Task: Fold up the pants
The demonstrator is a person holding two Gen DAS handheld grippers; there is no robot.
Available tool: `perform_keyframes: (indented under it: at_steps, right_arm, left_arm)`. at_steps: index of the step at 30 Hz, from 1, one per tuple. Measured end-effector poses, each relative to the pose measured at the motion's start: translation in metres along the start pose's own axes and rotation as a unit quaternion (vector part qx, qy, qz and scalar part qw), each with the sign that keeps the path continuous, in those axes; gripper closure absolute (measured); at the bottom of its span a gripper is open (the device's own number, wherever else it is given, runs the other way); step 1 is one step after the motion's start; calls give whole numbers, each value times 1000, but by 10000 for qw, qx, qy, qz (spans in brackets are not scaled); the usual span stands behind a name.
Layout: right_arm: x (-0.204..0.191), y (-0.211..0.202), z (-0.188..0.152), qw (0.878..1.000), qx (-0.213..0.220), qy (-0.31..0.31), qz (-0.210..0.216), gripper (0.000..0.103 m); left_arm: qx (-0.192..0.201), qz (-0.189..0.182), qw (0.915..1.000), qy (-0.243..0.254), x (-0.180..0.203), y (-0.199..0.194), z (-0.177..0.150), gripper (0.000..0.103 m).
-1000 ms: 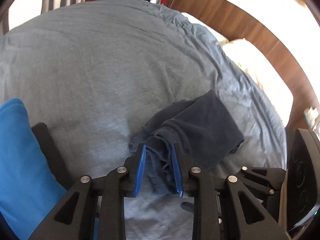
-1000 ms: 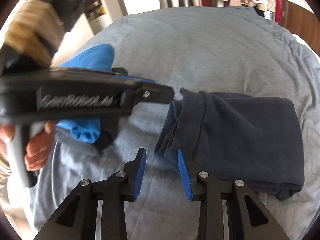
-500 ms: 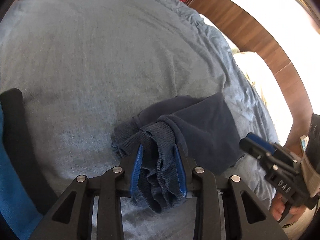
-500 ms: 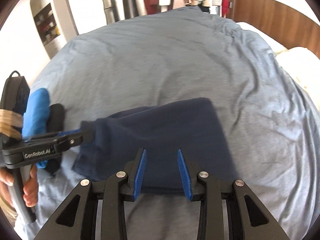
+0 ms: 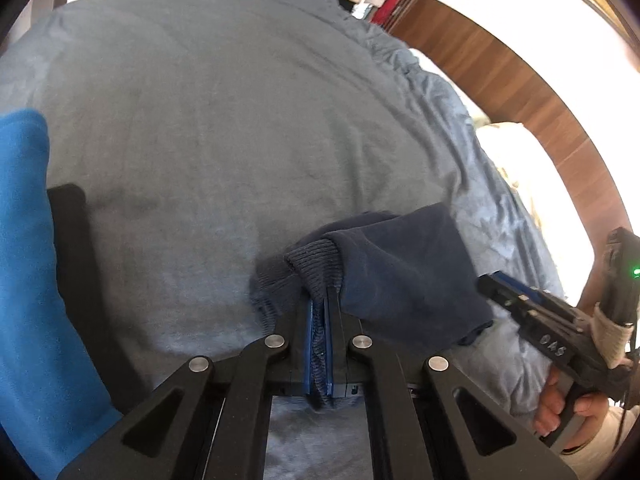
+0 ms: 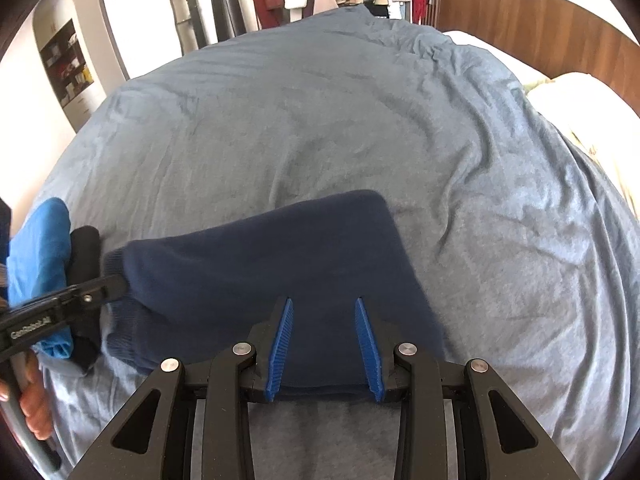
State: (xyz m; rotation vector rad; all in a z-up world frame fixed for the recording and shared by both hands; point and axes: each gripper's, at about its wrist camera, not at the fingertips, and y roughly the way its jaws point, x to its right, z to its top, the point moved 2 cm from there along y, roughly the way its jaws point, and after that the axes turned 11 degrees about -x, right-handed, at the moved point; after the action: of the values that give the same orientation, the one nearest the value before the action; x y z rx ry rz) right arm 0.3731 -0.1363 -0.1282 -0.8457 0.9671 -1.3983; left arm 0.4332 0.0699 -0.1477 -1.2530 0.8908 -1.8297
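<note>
Navy fleece pants (image 6: 256, 264), ribbed cuff pinched in left claw (image 5: 319, 320).

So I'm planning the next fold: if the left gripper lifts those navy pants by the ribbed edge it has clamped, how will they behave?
Probably floppy: the navy pants lie soft and creased on the bed cover. Held by the left gripper alone, the folded layers would likely sag open. The knit looks grippy, so slipping seems unlikely.

The left hand-held gripper (image 5: 319, 300) has just closed on the pants' (image 5: 404, 276) ribbed cuff (image 5: 316, 268).
</note>
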Motion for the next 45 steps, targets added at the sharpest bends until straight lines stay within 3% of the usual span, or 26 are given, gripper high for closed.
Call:
perform_keyframes:
  at_steps: [3, 5, 6, 7, 10, 12, 17, 24, 35, 45]
  right_arm:
    - [1, 2, 3, 10000, 5, 25, -53, 69]
    - [4, 4, 4, 9999, -22, 28, -108, 67]
    - [6, 5, 6, 9999, -34, 40, -123, 62]
    - [8, 5, 7, 9999, -23, 62, -144, 59]
    - [16, 0, 10, 9995, 123, 117, -249, 56]
    - [22, 0, 12, 9995, 170, 130, -246, 49]
    - [39, 10, 22, 9997, 111, 233, -6, 48]
    - [51, 36, 36, 9998, -91, 91, 120, 48]
    - [61, 73, 39, 9988, -472, 90, 110, 48]
    - [69, 101, 40, 9962, -753, 312, 309, 48]
  left_arm:
    - [-226, 168, 9995, -174, -7, 18, -3, 93]
    - [-271, 467, 9982, -279, -8, 22, -4, 80]
    - [-265, 665, 9968, -342, -8, 20, -5, 64]
    - [-256, 905, 9948, -390, -7, 16, -5, 55]
    - [44, 1441, 9890, -333, 7, -4, -9, 51]
    - [183, 1281, 9911, -313, 16, -10, -12, 43]
    - [258, 968, 9937, -510, 14, 1, -11, 43]
    - [27, 495, 9959, -760, 6, 31, -10, 43]
    - [-294, 351, 9957, -804, -6, 59, -6, 38]
    - [-212, 70, 9937, -1098, -15, 82, -5, 32]
